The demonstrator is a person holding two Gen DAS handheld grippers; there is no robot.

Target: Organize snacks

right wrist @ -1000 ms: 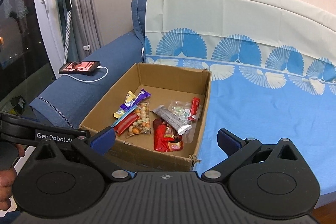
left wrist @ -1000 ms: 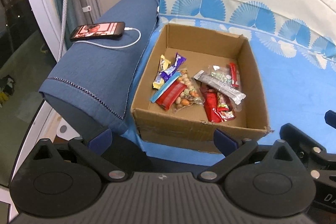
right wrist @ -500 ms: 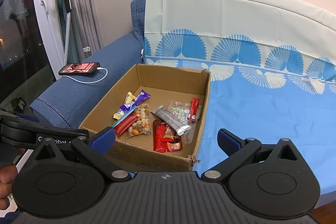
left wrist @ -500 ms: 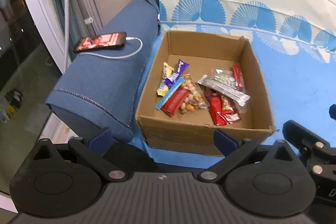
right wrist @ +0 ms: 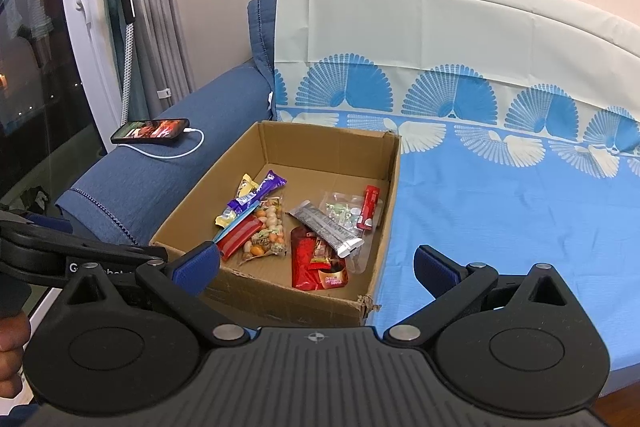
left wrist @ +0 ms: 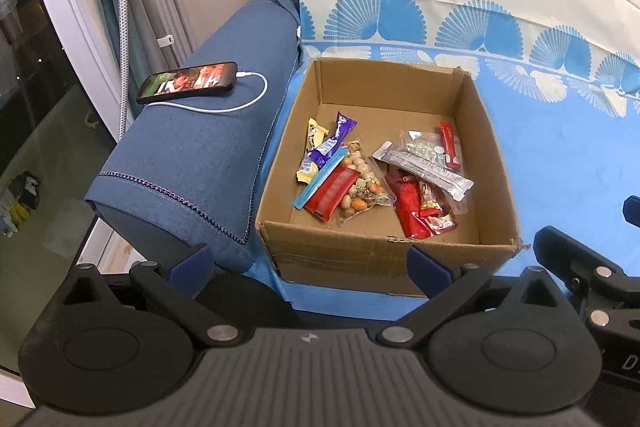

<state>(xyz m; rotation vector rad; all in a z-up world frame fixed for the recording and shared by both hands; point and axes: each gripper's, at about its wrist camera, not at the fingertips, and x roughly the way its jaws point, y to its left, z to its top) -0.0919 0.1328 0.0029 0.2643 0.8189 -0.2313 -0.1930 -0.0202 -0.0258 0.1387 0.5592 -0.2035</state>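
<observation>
Closest to me, the left gripper (left wrist: 308, 265) is hovering just short of the open brown cardboard box (left wrist: 360, 251), blue-padded fingers spread wide with nothing between them. The right gripper (right wrist: 316, 265) is hanging beside it, fingers just as wide apart and holding nothing either, its left finger sitting in front of the box's near wall.

The box is sitting on a light blue bedsheet with fan patterns (right wrist: 500, 195), right up against a dark blue fabric armrest (left wrist: 208, 155). All the snacks are lying loose on the box floor: a flat red snack bar (left wrist: 332, 191) touching a clear bag of mixed nuts (left wrist: 362, 183), a crinkly red foil pouch (left wrist: 412, 207), a long silver wrapper (left wrist: 424, 169) overlapping it, and a purple chocolate bar (left wrist: 334, 143) further back.

Beyond that, a black smartphone with a lit screen (left wrist: 188, 81) is resting on the armrest, a white charging cable (left wrist: 240, 105) plugged into it.
</observation>
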